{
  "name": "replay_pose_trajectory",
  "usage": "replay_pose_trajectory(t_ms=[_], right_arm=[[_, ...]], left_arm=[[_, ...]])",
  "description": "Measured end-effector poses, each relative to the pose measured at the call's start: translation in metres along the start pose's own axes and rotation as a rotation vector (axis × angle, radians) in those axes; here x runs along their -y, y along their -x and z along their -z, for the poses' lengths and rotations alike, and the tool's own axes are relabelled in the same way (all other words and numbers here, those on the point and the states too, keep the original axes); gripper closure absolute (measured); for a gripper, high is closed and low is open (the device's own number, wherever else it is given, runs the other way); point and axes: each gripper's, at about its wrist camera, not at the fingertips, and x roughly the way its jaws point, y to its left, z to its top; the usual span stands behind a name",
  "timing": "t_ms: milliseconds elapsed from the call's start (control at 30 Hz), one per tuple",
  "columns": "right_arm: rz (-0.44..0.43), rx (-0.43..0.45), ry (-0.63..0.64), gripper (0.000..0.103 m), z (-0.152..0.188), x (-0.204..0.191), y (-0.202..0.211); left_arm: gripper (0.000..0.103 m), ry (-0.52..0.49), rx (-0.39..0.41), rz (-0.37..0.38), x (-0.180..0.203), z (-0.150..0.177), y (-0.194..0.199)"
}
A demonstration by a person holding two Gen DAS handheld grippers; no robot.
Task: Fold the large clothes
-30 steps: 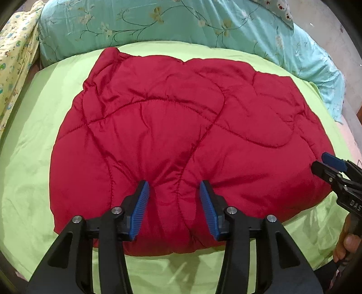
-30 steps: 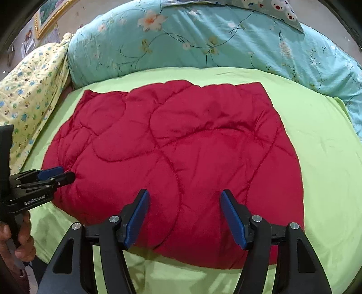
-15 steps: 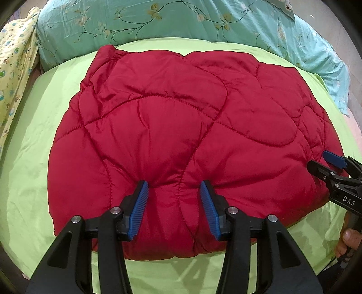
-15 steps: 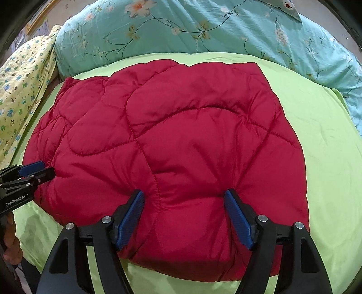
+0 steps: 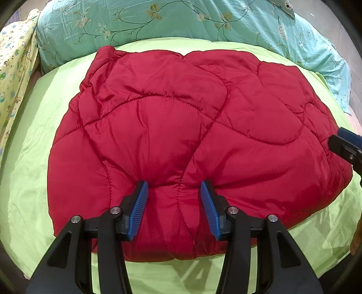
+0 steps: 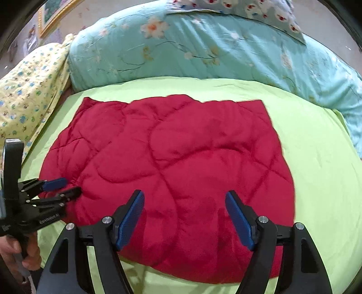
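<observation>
A red quilted padded garment lies folded flat on the green bed sheet; it also shows in the right wrist view. My left gripper is open, its blue pads pressing into the garment's near edge with a puffed fold between them. It shows from the side in the right wrist view. My right gripper is open and hovers above the garment's near edge, holding nothing. One of its fingertips shows at the right edge of the left wrist view.
A teal floral duvet is bunched along the far side of the bed. A yellow patterned blanket lies at the far left. The green sheet surrounds the garment on all sides.
The right gripper has drawn back and up from the garment, now seeing more of the bed. The left gripper has stayed at the near edge, pressing in a little deeper.
</observation>
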Motion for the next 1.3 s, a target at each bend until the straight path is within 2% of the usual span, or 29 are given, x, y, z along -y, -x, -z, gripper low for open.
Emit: replay_pose_trajectory(t_ms=[200, 300, 467, 600, 800, 967, 1167, 1300], right_arm=[[-0.006, -0.085, -0.029, 0.027, 0.006, 0.006, -0.046], [-0.020, -0.090, -0.055, 0.026, 0.007, 0.012, -0.054], [-0.018, -0.091, -0.054, 0.027, 0.007, 0.012, -0.053], [-0.017, -0.090, -0.055, 0.027, 0.008, 0.012, -0.051], [0.008, -0.088, -0.040, 0.029, 0.002, 0.010, -0.041], [0.045, -0.030, -0.032, 0.027, -0.011, 0.014, -0.022], [0.055, -0.083, -0.069, 0.026, -0.017, 0.033, -0.050], [0.082, -0.089, -0.056, 0.023, -0.014, 0.031, -0.059]], left_arm=[[0.056, 0.005, -0.001, 0.007, -0.001, 0.000, 0.000], [0.056, 0.010, 0.001, 0.016, -0.003, 0.000, 0.002], [0.056, 0.062, 0.036, 0.079, -0.019, -0.007, 0.021], [0.056, 0.088, 0.085, 0.037, -0.034, -0.014, 0.036], [0.056, 0.084, 0.042, 0.005, -0.041, -0.023, 0.021], [0.054, 0.062, 0.036, -0.016, -0.035, -0.028, 0.010], [0.049, 0.050, 0.024, -0.034, -0.033, -0.032, -0.005], [0.047, 0.046, 0.022, -0.041, -0.032, -0.034, -0.012]])
